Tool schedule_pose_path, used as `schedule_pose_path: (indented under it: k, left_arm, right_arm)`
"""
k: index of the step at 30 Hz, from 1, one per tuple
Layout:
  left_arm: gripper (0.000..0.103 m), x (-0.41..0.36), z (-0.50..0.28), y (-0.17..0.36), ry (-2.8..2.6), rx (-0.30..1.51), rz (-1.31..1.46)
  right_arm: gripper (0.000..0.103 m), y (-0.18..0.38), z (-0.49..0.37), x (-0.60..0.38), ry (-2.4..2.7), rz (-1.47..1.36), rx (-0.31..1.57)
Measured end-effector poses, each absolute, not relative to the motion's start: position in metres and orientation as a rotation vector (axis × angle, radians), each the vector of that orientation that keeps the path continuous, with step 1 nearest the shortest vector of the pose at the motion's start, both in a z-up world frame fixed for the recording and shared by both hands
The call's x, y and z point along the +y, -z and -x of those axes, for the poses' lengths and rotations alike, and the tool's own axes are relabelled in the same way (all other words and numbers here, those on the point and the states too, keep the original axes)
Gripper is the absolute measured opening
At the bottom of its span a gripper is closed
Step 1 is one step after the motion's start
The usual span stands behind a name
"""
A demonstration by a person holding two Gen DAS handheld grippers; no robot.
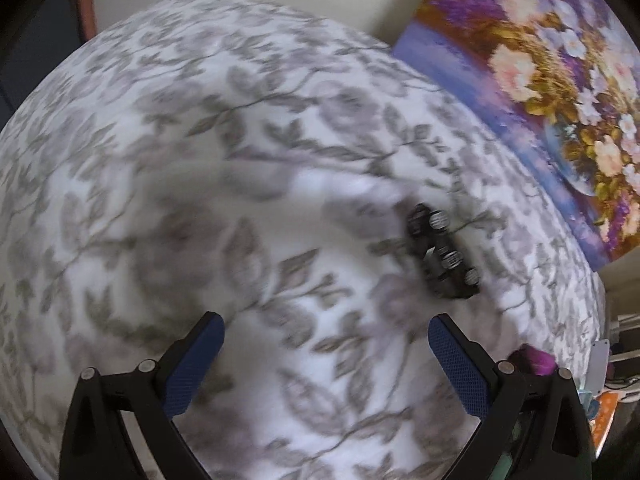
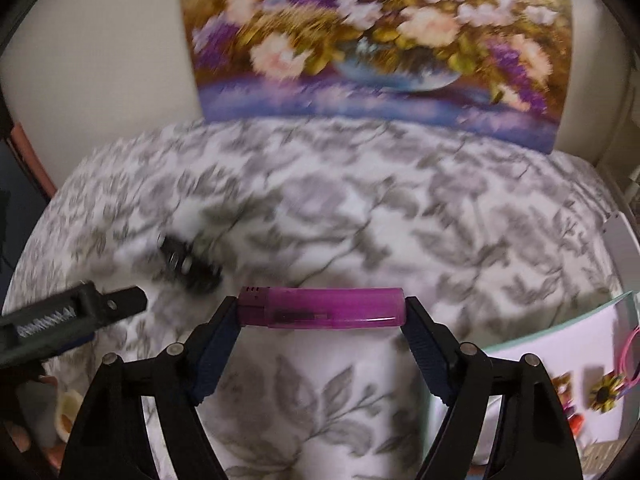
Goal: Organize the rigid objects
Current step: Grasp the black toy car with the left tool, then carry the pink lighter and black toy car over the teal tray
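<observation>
We see a translucent purple lighter (image 2: pixel 322 307) with a darker cap end at left, lying crosswise and clamped end to end by the right gripper (image 2: pixel 322 312) above the leaf-print tablecloth (image 2: pixel 360 216). Left gripper (image 1: pixel 326 344) hangs over the cloth, fingers wide apart, nothing between them. A black clamp-like part with silver knurled screws (image 1: pixel 442 258) lies on the cloth just beyond the left gripper's right finger; blurred in the right view. A floral painting (image 2: pixel 372 40) leans on the wall behind the table. A white tray (image 2: pixel 560 344) with small items sits at right edge.
</observation>
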State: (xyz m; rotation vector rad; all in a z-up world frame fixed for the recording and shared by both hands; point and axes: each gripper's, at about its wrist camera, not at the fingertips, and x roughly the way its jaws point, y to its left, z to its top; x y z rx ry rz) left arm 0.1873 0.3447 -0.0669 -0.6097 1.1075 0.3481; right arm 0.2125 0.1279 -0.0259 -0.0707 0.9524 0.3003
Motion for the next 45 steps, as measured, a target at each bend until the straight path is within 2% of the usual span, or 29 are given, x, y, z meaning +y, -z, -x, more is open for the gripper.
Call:
schedule_pose_path:
  k: [5, 10, 11, 13, 17, 18, 19, 21, 30, 45]
  left_arm:
    - [0.102, 0.331, -0.210, 0.066, -0.289, 1.096, 0.589]
    - [0.096, 0.320, -0.230, 0.069, -0.254, 1.083, 0.605]
    - [0.093, 0.318, -0.236, 0.071, -0.260, 1.088, 0.595]
    - [0.079, 0.315, -0.242, 0.076, -0.264, 1.100, 0.592]
    - [0.075, 0.310, -0.250, 0.076, -0.279, 1.097, 0.554]
    - [0.068, 0.310, -0.250, 0.076, -0.281, 1.098, 0.548]
    - [0.052, 0.309, -0.250, 0.075, -0.279, 1.098, 0.537]
    - [0.038, 0.309, -0.248, 0.075, -0.267, 1.103, 0.539]
    - [0.031, 0.285, -0.221, 0.066, -0.241, 1.119, 0.510]
    - [0.031, 0.194, -0.150, -0.024, -0.102, 1.035, 0.418]
  right_arm:
    - [0.081, 0.015, -0.223, 0.112, -0.274, 0.061, 0.913]
    - [0.081, 0.013, -0.226, 0.101, -0.272, 0.055, 0.904]
    - [0.081, 0.014, -0.226, 0.100, -0.270, 0.054, 0.905]
    - [0.081, 0.017, -0.229, 0.099, -0.266, 0.049, 0.913]
    - [0.081, 0.023, -0.230, 0.096, -0.262, 0.053, 0.927]
    - [0.081, 0.024, -0.230, 0.096, -0.260, 0.054, 0.930]
    - [0.081, 0.024, -0.230, 0.095, -0.260, 0.051, 0.931]
    - [0.081, 0.024, -0.228, 0.092, -0.261, 0.048, 0.935]
    - [0.081, 0.016, -0.213, 0.071, -0.231, 0.046, 0.969]
    - [0.082, -0.031, -0.151, -0.010, -0.108, -0.004, 1.016]
